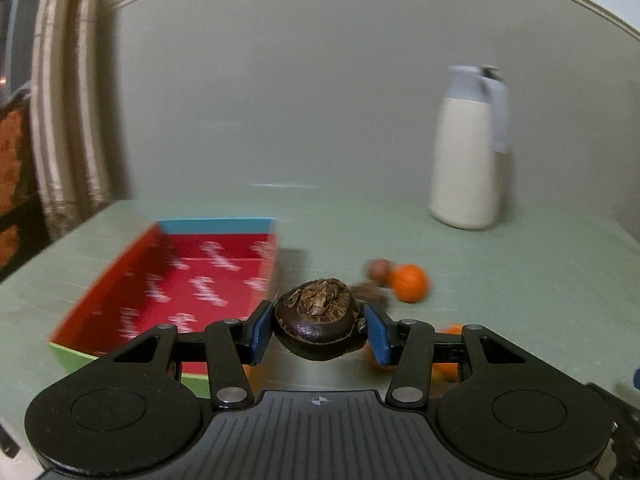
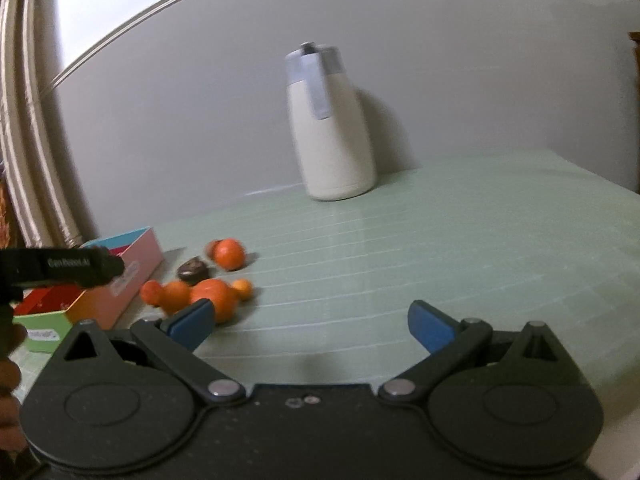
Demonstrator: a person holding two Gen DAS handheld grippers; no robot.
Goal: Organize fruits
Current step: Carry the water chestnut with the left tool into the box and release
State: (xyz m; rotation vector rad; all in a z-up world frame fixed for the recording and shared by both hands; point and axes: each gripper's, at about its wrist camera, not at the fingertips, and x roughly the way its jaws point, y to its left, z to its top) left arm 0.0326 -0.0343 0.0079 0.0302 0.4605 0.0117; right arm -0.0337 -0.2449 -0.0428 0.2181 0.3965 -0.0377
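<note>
Left tongs (image 1: 320, 330) are clamped partway on a dark brown fruit (image 1: 320, 320), blue pads (image 1: 258, 332) pressing both sides; I read it as squat and rounded, wider than tall, long axis running across from pad to pad, dry flaky cap pointing up and slightly away from the camera. It's held off the worktop (image 1: 500, 280), just right of the box's near end. The box (image 1: 192, 284) is open, red inside with white script I can't read through the blur, blue far wall, green near wall; its long axis runs away from me and angles right. Right tongs (image 2: 312, 322) stand wide apart with nothing between them, over bare worktop. Right view shows what the left one mostly hides: a cluster of oranges (image 2: 212, 296) beside the box's pink outer wall (image 2: 132, 280), another dark fruit (image 2: 192, 270) behind them, one more orange (image 2: 229, 254) further back. It also catches the left tool's black arm (image 2: 60, 268) with white lettering, too soft to read, and a white label on the green box wall, illegible. White jug (image 2: 332, 128) with grey lid stands upright at the wall in both views.
</note>
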